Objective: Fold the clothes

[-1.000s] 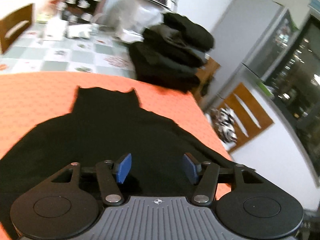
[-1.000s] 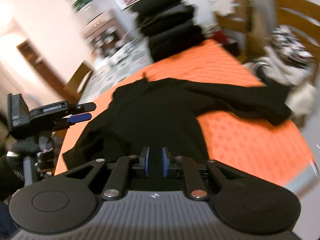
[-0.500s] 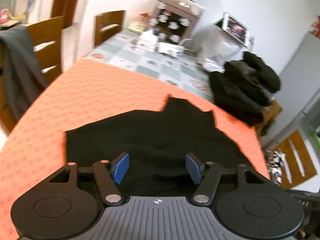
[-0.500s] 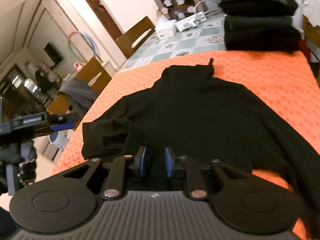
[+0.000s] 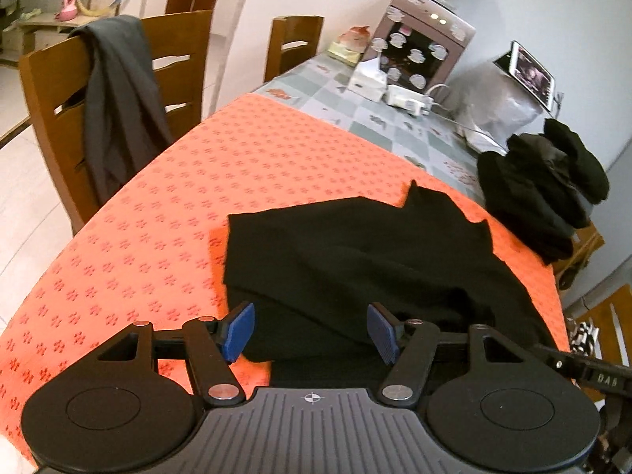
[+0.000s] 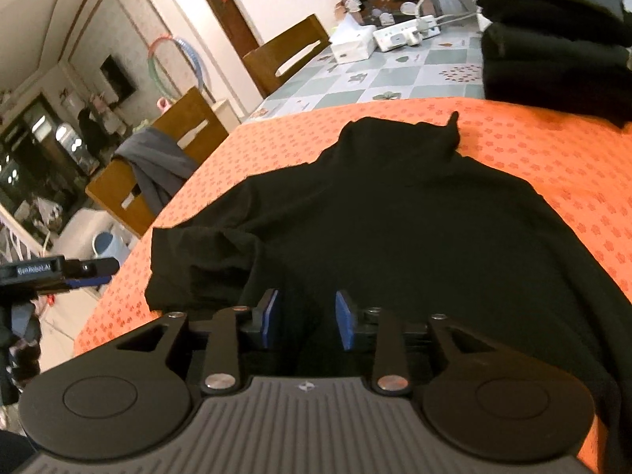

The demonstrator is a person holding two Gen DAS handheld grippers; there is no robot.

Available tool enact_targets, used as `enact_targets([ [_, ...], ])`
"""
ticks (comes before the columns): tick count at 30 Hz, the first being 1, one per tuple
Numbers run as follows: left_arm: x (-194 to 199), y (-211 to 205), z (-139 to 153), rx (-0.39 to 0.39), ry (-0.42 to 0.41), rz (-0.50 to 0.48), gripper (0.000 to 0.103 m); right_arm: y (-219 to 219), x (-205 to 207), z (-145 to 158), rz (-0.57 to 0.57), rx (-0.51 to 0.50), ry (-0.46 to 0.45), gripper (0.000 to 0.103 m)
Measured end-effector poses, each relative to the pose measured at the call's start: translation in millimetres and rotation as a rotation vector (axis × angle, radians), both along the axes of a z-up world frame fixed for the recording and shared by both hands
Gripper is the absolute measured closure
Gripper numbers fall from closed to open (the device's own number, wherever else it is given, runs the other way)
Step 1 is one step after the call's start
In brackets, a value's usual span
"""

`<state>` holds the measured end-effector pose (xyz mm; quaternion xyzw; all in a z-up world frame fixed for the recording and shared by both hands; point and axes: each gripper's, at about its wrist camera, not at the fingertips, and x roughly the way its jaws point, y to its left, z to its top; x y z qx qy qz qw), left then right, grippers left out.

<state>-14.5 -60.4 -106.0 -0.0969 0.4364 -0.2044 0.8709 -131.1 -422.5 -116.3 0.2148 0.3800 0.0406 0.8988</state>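
Sweater hem: the near edge of the black sweater (image 6: 395, 229) is hidden behind the right gripper's body; in the left wrist view the left gripper covers it too.
Right sleeve: runs out of the right wrist view at the right and bottom edge.
Pile of dark clothes (image 6: 553, 35): cut off by the top and right edge.
Left gripper (image 6: 93, 272): only its tip shows at the left edge; its jaws cannot be read there.
Phone screen (image 5: 531, 73): too small to read.
Far room (image 6: 47, 134): dim, details unclear.
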Motion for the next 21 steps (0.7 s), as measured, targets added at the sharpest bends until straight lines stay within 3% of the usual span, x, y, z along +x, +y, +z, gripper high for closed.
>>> enact_targets([
  [6,2.2,8.3,-8.3,0.007,0.029,0.028,0.037,31.9,9.1,-6.4,0.137,-0.111,0.008,0.063],
  [8,3.8,9.7,-10.9,0.010,0.036,0.032,0.037,46.8,11.5,-6.8,0.187,-0.159,0.003,0.057],
  [13,6.8,8.2,-16.1,0.028,0.041,0.034,0.037,77.9,13.1,-5.5,0.244,-0.197,-0.013,0.028],
  [16,7.7,6.3,-17.4,0.035,0.036,0.030,0.037,90.2,18.8,-14.2,0.231,-0.238,0.025,0.027],
  [17,8.0,5.9,-17.4,0.038,0.030,0.029,0.037,90.1,20.8,-18.4,0.210,-0.250,0.040,0.029],
  [18,8.4,5.6,-17.4,0.041,0.024,0.028,0.037,85.4,22.7,-22.3,0.191,-0.235,0.059,0.039],
  [19,9.2,5.5,-17.6,0.044,0.022,0.026,0.037,80.7,24.6,-26.3,0.173,-0.220,0.077,0.078],
  [20,10.5,5.4,-17.7,0.047,0.016,0.021,0.037,75.0,26.2,-29.2,0.157,-0.201,0.093,0.099],
  [21,11.8,4.9,-17.7,0.050,0.008,0.018,0.037,65.1,26.4,-27.3,0.146,-0.169,0.095,0.098],
])
